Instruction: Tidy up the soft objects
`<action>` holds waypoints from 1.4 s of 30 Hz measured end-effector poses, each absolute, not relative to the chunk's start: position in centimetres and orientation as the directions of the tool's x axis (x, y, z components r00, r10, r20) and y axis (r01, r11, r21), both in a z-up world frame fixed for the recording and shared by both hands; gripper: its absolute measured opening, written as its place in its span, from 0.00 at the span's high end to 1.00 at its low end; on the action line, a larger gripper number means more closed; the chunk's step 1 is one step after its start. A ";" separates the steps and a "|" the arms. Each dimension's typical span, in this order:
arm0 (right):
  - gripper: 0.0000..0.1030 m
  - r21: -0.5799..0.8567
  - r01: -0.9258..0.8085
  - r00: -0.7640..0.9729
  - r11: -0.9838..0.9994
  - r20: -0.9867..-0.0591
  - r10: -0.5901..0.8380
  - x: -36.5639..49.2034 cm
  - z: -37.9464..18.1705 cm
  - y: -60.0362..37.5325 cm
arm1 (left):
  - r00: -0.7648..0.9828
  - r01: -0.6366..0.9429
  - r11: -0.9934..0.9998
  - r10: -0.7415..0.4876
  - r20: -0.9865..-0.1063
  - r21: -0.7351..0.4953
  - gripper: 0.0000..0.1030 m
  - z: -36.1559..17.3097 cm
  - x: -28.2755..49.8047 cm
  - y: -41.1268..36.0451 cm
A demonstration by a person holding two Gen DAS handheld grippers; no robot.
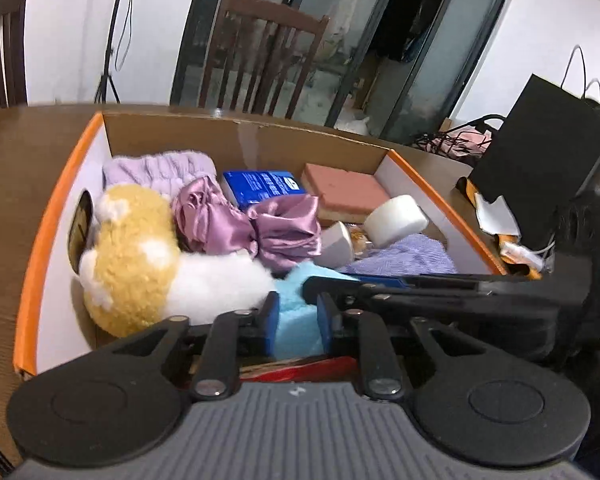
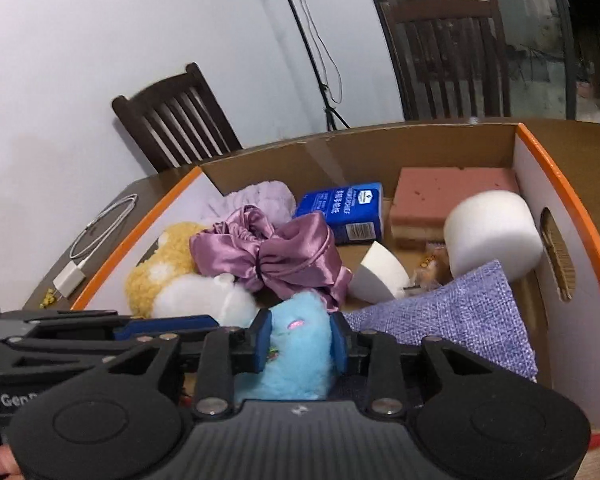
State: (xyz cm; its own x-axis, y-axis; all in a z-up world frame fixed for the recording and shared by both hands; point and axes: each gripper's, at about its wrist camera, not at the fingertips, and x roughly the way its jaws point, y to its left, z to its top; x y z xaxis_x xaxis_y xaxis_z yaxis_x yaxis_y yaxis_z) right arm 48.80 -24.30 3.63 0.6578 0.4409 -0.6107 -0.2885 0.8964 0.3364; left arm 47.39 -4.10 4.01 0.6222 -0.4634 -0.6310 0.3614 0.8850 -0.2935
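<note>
Both the left gripper (image 1: 298, 318) and the right gripper (image 2: 299, 342) clamp one blue plush (image 2: 296, 352) at the near end of the cardboard box (image 2: 560, 184). Beyond lie one satin bow (image 2: 276, 258), one yellow plush (image 1: 132, 256), two white foam pieces (image 2: 494, 234), and one blue packet (image 2: 346, 210) whose print is unreadable.

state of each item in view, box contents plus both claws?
Left claw: shut on fluffy light-blue plush toy.
Right claw: shut on the same toy.
Orange-rimmed cardboard box: open-topped.
Purple satin bow: lying in box, bunched.
White foam cylinder: on its side.
Blue tissue pack: propped, tilted.
</note>
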 end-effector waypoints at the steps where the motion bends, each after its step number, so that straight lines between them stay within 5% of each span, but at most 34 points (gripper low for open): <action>1: 0.70 0.347 -0.283 0.652 0.894 -0.614 0.445 49.0 3.6 -24.4 | 0.626 0.363 0.887 -0.459 -0.630 -0.286 0.81 4.0 47.4 -4.2; 13: 0.58 0.285 -0.301 0.666 0.910 -0.620 0.415 47.8 5.5 -24.6 | 0.671 0.373 0.899 -0.432 -0.603 -0.229 0.71 7.5 45.5 -3.7; 19: 0.56 0.279 -0.319 0.738 0.906 -0.526 0.421 44.3 11.7 -26.5 | 0.759 0.350 0.923 -0.381 -0.528 -0.161 0.66 13.1 42.2 -2.1; 22: 0.46 0.219 -0.309 0.781 0.926 -0.497 0.378 41.7 15.1 -27.6 | 0.807 0.334 0.934 -0.353 -0.474 -0.127 0.58 15.5 39.9 -1.5; 23: 0.38 0.200 -0.307 0.791 0.930 -0.490 0.366 40.8 15.9 -27.9 | 0.827 0.319 0.941 -0.333 -0.453 -0.109 0.52 16.1 38.9 -1.3; 26: 0.27 0.126 -0.309 0.823 0.943 -0.462 0.331 38.1 17.3 -28.2 | 0.904 0.250 0.967 -0.253 -0.344 -0.055 0.13 16.9 36.0 -1.0; 30: 0.00 -0.013 -0.234 0.932 0.972 -0.289 0.221 33.7 17.1 -28.1 | 0.964 0.180 0.984 -0.175 -0.200 0.010 0.00 16.5 32.5 -1.3; 33: 0.00 -0.079 -0.154 0.977 0.985 -0.158 0.141 31.4 15.6 -27.8 | 0.974 0.165 0.986 -0.157 -0.164 0.036 0.00 15.7 31.0 -1.9; 42: 0.00 -0.035 -0.150 0.976 0.988 -0.167 0.142 29.9 14.0 -28.0 | 0.976 0.156 0.987 -0.149 -0.156 0.035 0.00 14.9 29.0 -2.5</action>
State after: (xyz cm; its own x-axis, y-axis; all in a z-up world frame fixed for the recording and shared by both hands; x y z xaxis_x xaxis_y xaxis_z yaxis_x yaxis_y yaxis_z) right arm 29.90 -28.04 13.95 0.9757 0.1417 -0.1670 -0.1495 0.9881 -0.0353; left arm 28.97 -2.50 14.93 0.9765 -0.1491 -0.1558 0.1564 0.9871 0.0353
